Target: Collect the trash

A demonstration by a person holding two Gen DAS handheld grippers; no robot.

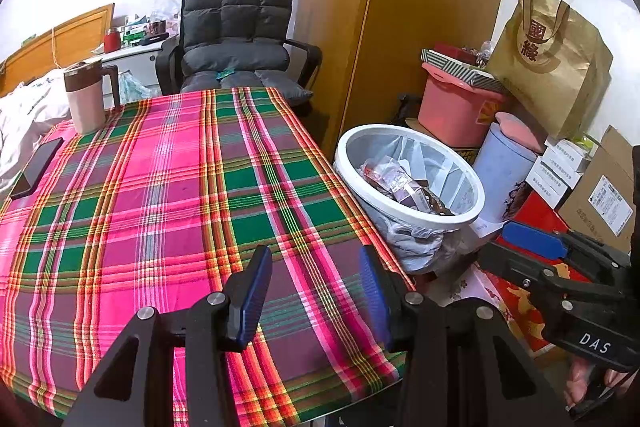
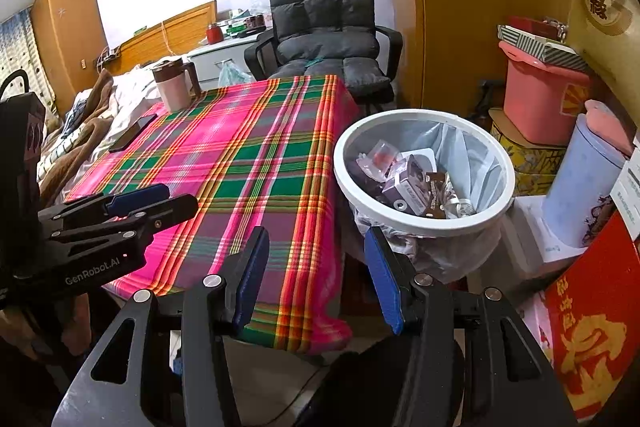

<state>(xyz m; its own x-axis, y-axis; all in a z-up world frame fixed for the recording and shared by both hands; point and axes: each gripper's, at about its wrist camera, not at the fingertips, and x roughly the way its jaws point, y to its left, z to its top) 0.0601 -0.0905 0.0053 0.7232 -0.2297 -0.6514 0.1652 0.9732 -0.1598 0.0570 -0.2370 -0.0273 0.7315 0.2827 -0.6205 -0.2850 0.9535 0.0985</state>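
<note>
While both grippers hung released and empty over the near edge of the table (image 1: 160,187), the left gripper (image 1: 316,291) and right gripper (image 2: 318,279) faced the bin (image 2: 424,223), which stood just off the table's right edge with wrappers (image 2: 412,183) inside.

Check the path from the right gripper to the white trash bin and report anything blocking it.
Nothing visible blocks it. The right gripper hovers open and empty at the table's corner, and the white trash bin sits just ahead to its right, mouth open with wrappers inside. The left gripper stays off to the other side, over the tablecloth.
</note>
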